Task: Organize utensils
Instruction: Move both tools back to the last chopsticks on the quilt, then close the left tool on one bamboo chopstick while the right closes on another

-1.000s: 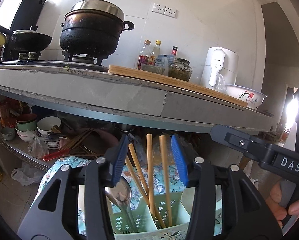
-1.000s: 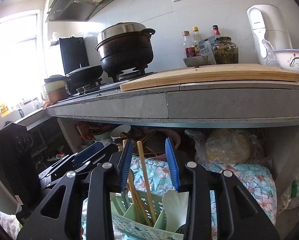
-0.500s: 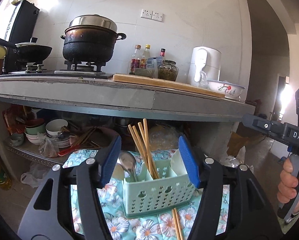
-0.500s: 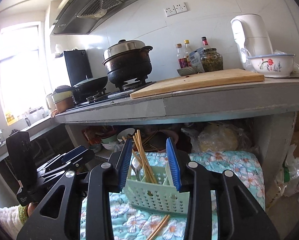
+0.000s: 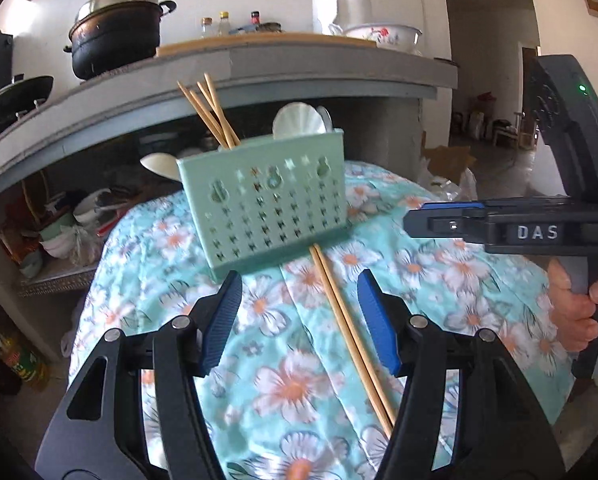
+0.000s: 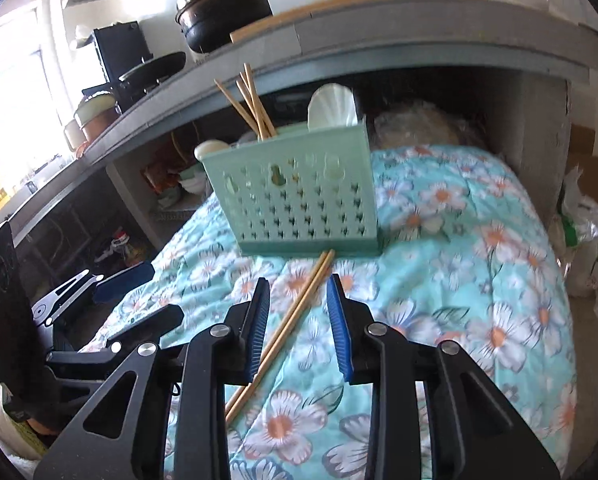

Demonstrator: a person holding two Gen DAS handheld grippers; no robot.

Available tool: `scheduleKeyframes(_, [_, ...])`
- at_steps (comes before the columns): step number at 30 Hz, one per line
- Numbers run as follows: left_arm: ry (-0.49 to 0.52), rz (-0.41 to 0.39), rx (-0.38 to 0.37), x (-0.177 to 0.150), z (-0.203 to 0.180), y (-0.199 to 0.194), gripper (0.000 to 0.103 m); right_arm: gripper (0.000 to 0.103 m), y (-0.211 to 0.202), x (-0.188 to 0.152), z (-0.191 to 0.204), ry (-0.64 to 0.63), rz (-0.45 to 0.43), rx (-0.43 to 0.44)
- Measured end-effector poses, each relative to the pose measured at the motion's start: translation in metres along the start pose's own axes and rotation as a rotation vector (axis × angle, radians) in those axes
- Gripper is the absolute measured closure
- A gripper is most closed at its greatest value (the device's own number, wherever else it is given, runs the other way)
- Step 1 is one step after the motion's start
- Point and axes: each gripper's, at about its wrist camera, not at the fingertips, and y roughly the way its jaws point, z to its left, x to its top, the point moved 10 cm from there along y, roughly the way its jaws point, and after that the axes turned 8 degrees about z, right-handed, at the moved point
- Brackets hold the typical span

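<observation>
Nearest the left wrist camera, the left hand-held gripper [image 5: 299,320] stands wide with nothing between its blue pads, above a floral turquoise cloth [image 5: 439,280] that covers the surface. The right hand-held gripper [image 6: 297,322] is narrower and its jaws are closing; a loose pair of chopsticks [image 6: 295,312] lies on the cloth below the gap, not pressed by either pad. That pair runs slantwise, its far ends touching the foot of a mint-green perforated utensil basket [image 6: 299,196], which stands on the cloth just beyond both grippers. Upright in the basket are several more chopsticks [image 6: 251,108] and a white spoon [image 6: 333,108]. Behind it a grey kitchen counter [image 5: 319,64] spans the room, with a blackened pot [image 5: 115,32], a wooden cutting board [image 5: 259,40], bottles and a flowered bowl [image 5: 383,36] on top, and stacked dishes on the shelf beneath. Only the left view shows the person's hand [image 5: 575,312] on the right gripper's handle and a doorway to a farther room; only the right view shows a bright window [image 6: 11,92] and plastic bags on the floor.
</observation>
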Motion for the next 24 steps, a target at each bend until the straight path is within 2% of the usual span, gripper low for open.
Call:
scheduleKeyframes(2, [-0.001,0.043,-0.052,-0.016,-0.01,0.009,0.052,0.078,0.018,-0.012,0.0,0.015,0.052,0.011])
scheduleKeyframes(4, [-0.022,0.087,-0.096,-0.026,-0.014,0.019,0.062,0.081,0.032,-0.021,0.0,0.03,0.095,0.029])
scheduleKeyframes(10, [-0.119,0.179,-0.209,-0.046,-0.02,0.039,0.082,0.085,0.06,-0.034,0.01,0.072,0.169,0.1])
scheduleKeyframes(16, [-0.183,0.239,-0.267,-0.056,-0.02,0.051,0.092,0.086,0.078,-0.045,0.012,0.115,0.231,0.146])
scheduleKeyframes(24, [-0.257,0.31,-0.324,-0.066,-0.023,0.065,0.097,0.09,0.091,-0.057,0.006,0.168,0.288,0.171])
